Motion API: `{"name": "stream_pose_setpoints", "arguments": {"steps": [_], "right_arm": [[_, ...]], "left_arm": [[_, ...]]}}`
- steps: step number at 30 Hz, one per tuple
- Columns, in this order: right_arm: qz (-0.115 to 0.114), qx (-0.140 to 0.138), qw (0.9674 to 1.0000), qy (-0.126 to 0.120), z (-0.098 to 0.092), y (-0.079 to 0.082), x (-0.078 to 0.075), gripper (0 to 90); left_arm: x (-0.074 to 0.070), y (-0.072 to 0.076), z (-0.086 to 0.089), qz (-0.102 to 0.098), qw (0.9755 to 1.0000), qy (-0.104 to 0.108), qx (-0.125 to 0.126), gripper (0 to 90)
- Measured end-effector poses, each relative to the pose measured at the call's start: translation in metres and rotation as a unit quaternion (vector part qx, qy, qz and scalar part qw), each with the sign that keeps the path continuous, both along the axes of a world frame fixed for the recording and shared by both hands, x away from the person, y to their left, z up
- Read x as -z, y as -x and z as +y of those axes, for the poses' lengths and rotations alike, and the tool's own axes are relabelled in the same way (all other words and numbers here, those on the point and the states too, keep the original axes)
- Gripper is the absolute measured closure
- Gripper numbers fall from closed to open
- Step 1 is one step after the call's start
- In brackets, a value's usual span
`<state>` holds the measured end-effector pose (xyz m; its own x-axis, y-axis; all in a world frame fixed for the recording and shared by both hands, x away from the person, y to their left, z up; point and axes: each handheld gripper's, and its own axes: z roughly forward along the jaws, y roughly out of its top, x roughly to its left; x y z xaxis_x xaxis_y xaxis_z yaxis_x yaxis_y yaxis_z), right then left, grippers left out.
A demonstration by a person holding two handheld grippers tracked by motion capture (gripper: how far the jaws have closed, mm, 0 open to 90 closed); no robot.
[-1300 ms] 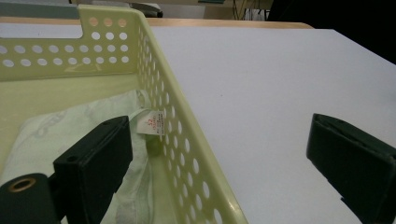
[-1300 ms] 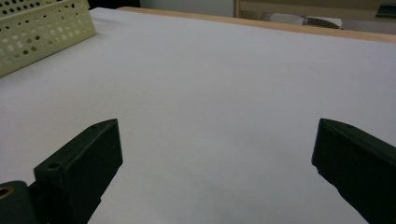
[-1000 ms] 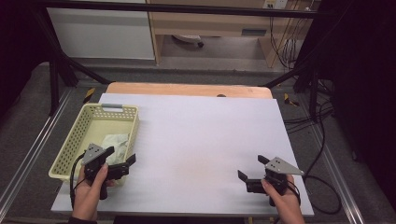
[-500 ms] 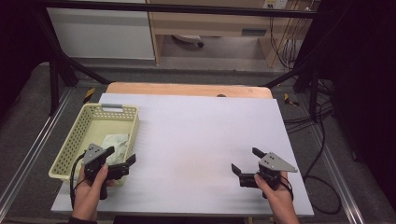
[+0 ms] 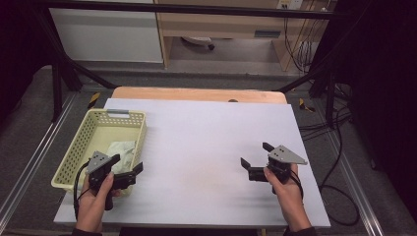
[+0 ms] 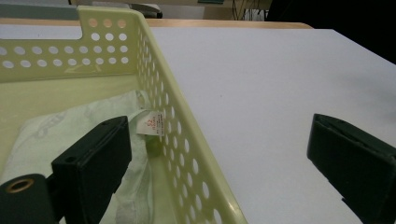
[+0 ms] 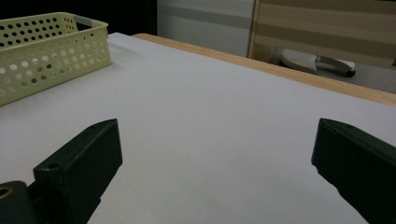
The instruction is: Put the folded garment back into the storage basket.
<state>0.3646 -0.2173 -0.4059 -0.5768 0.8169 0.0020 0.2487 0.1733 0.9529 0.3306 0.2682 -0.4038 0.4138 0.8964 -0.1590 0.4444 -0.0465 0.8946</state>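
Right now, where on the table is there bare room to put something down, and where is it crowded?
The white table top is bare from the basket across to the right gripper, and on to the far wooden edge. It is crowded only at the near left: the left gripper hangs open over the basket's wall, with a pale cloth inside.

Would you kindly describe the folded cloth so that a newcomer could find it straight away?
Start at the white table and go to the pale yellow perforated basket on its left side. Inside, at the end nearest the person, lies the folded cloth, pale green-white, soft, with a small white label sewn at its edge.
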Motion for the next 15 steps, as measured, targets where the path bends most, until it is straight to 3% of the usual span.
{"name": "stream_pose_setpoints", "arguments": {"steps": [5,15], "right_arm": [[0.009,-0.003,0.9999,0.008,0.006,-0.010,0.006,2.8],[0.029,-0.023,0.9993,-0.007,0.021,-0.019,0.015,3.2]], "left_arm": [[0.000,0.000,-0.001,-0.001,1.0000,0.001,-0.001,6.4],[0.000,0.000,-0.001,-0.002,1.0000,-0.001,-0.001,6.4]]}}
